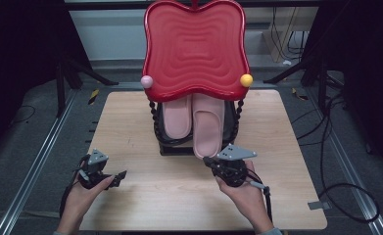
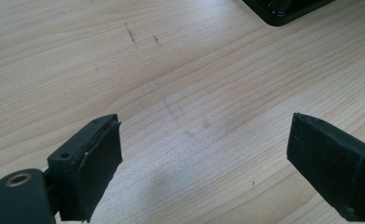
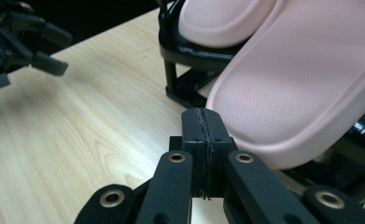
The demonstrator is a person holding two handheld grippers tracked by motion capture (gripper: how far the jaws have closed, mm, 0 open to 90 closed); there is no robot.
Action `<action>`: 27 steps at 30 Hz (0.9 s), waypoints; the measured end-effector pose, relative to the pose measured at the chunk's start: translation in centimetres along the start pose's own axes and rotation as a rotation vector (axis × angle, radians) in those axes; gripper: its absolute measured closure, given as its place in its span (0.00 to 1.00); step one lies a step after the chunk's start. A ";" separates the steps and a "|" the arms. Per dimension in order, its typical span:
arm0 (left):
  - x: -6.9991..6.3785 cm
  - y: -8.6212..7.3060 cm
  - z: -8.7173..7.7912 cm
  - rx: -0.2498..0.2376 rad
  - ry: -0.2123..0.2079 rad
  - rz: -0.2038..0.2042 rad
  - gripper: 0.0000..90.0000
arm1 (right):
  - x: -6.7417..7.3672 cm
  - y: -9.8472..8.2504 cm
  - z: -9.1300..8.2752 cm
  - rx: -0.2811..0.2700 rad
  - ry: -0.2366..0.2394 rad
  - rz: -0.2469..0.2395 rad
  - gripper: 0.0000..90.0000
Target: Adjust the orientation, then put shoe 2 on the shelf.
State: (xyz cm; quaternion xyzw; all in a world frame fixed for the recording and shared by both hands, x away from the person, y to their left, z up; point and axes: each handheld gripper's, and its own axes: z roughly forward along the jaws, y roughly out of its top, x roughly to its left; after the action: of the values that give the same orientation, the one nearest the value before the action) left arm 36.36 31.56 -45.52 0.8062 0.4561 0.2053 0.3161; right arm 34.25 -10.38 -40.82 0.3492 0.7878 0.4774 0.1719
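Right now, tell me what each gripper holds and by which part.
Nothing is held. The right gripper is shut, empty, at the heel of the pink slipper. The left gripper is open over bare table.

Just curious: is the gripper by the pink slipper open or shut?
Shut. The right gripper has its two black pads pressed together with nothing between them, right at the heel of the pink slipper.
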 end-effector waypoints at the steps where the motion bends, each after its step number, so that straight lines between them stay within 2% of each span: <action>1: 0.0 0.0 0.0 -0.004 0.002 -0.003 0.11 | 0.1 -0.2 0.0 0.009 0.004 -0.005 1.00; 7: 0.2 0.0 -0.2 -0.006 0.008 -0.004 0.11 | 0.0 -1.2 0.6 0.070 0.010 -0.021 1.00; 11: 0.1 0.1 -0.3 -0.004 0.008 -0.001 0.11 | -0.3 -1.7 1.3 0.104 -0.005 -0.015 1.00; 16: 0.2 0.0 -0.3 -0.009 0.008 -0.005 0.11 | -0.9 -1.9 1.9 0.114 -0.021 -0.007 1.00; 27: 0.2 0.0 -0.2 -0.007 0.007 -0.005 0.11 | -1.5 -1.9 2.1 0.106 -0.030 0.001 1.00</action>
State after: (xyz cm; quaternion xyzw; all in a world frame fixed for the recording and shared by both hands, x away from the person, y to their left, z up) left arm 36.33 31.78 -45.37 0.8032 0.4586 0.2088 0.3178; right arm 35.88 -10.68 -43.57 0.3654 0.8092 0.4296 0.1646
